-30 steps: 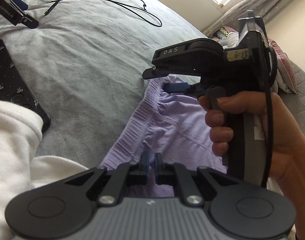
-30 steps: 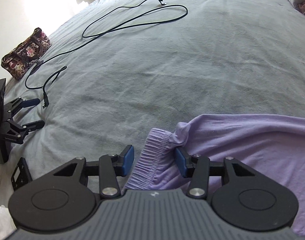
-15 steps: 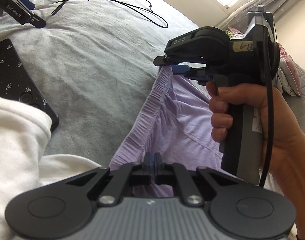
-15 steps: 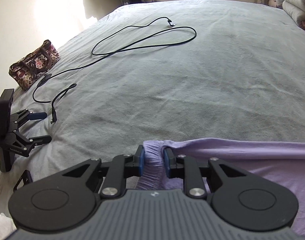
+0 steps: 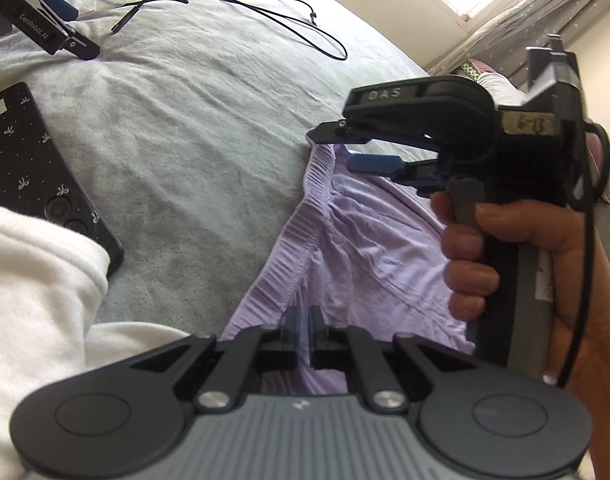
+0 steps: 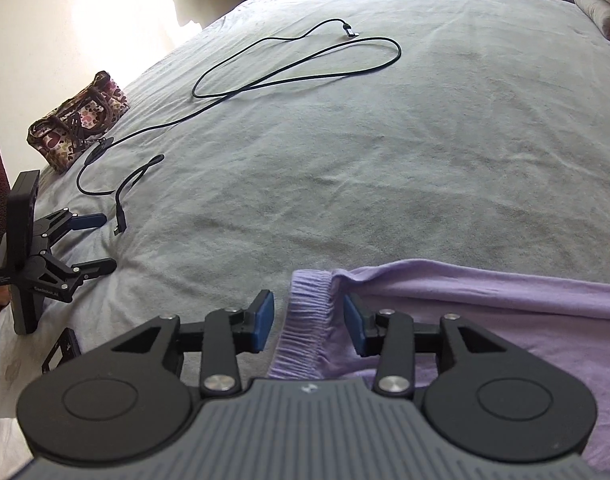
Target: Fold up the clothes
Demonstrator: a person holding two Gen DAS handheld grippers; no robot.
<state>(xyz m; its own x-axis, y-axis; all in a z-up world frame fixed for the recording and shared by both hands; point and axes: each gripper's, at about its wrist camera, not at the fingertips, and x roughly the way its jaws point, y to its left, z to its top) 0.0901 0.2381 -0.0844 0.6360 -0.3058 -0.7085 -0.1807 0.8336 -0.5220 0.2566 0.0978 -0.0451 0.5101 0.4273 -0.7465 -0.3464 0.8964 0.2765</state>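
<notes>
A lilac garment (image 5: 369, 248) lies on the grey bed (image 6: 345, 152), its ribbed elastic waistband (image 5: 289, 256) gathered and puckered, the cloth behind it creased with a seam running across. The left gripper (image 5: 304, 334) is clenched on the waistband's near end. The right gripper (image 6: 308, 320) has just been opening; its blue fingers (image 6: 263, 316) stand apart on either side of the waistband's far end without pressing it. A black cable (image 6: 289, 68) loops across the bed beyond.

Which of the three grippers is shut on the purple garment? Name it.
The left gripper, pinching the purple garment. On the right gripper the jaws have just been opening and straddle the waistband unpressed; the spare gripper lies on the bed.
</notes>
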